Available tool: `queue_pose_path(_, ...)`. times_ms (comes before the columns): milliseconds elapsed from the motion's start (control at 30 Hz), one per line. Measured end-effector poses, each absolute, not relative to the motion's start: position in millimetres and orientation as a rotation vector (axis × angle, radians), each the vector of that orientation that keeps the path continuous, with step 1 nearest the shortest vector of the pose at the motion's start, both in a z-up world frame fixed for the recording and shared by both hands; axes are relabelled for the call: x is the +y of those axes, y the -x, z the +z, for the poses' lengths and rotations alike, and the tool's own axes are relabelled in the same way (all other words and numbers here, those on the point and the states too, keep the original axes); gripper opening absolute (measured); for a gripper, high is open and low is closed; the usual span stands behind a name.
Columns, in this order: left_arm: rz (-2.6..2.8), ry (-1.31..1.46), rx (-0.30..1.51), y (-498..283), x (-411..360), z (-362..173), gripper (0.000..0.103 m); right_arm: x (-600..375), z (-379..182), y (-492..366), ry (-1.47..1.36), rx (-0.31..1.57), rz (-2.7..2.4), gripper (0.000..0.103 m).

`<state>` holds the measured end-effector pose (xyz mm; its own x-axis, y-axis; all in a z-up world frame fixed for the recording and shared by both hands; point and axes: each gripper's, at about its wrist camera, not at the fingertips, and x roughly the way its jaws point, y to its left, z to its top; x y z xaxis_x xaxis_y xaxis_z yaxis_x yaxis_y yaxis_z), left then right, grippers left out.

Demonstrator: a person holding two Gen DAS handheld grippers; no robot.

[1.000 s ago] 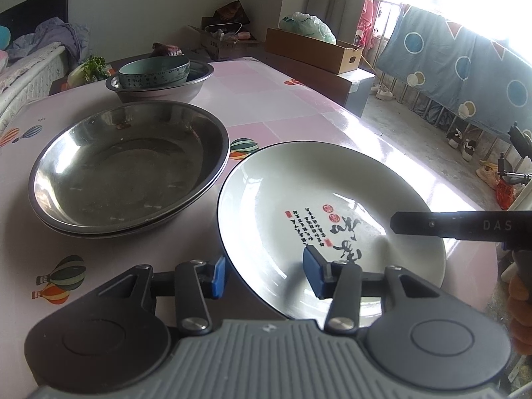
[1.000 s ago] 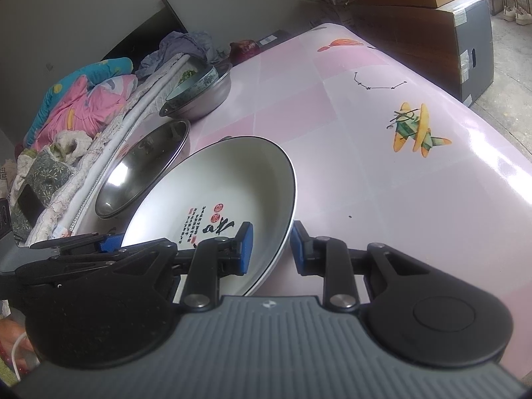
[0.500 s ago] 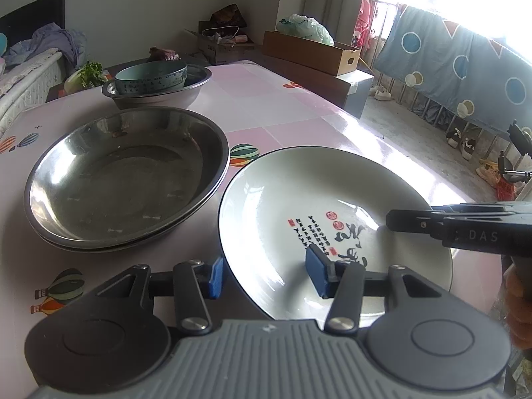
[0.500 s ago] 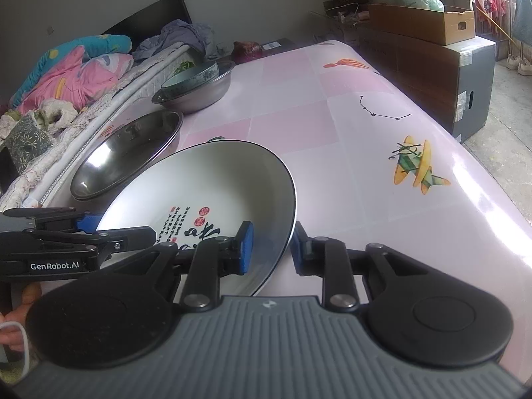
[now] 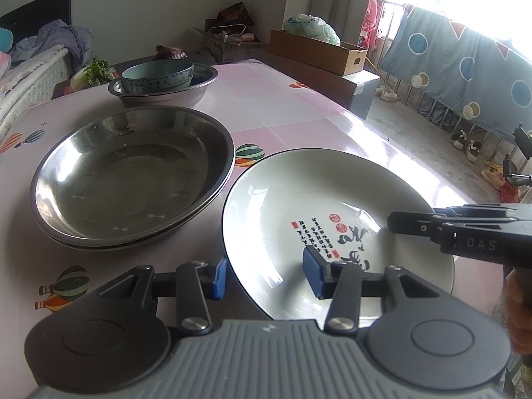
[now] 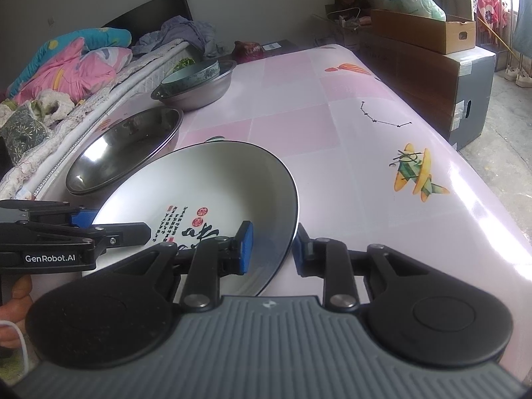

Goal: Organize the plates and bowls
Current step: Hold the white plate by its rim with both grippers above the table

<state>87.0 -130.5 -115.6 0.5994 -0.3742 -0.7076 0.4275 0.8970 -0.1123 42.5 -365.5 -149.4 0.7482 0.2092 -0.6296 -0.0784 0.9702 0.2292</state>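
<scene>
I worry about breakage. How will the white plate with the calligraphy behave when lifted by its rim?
The white plate looks glazed ceramic, so probably rigid, fairly heavy and breakable. Its glossy rim may slip between the right gripper pads. The closing left gripper should steady it.

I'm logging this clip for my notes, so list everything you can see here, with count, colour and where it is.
white plate: one, white with dark rim and printed characters, near table edge, its rim between both grippers' jaws
steel basins: apparently two stacked, silver, beside the plate
steel bowl: one, silver, far end of table
ceramic bowl: one, teal, inside the steel bowl
table: one, pink with cartoon prints
cardboard box: one, brown, beyond the table
plastic bag: one, green-white, in the box
bedding: pile, pink and blue, on the bed alongside
hanging blanket: one, blue with circles, by the window
left gripper: black, blue pads, jaws closing astride the plate rim
right gripper: black, blue pads, clamped on the plate rim
</scene>
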Motion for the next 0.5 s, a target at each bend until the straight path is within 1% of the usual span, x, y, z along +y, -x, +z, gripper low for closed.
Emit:
queue_pose_path(300, -0.471, -0.07, 0.807, -88.1, -129.3, -115.9, 0.046, -363.7, -149.5, -41.0, -0.182, 0.707, 0.164, 0.025)
queue_pose_path(500, -0.478, -0.082, 0.805, -90.0, -130.5, -116.6, 0.047, -366.3, -150.7, -42.7, -0.186, 0.705, 0.178, 0.027)
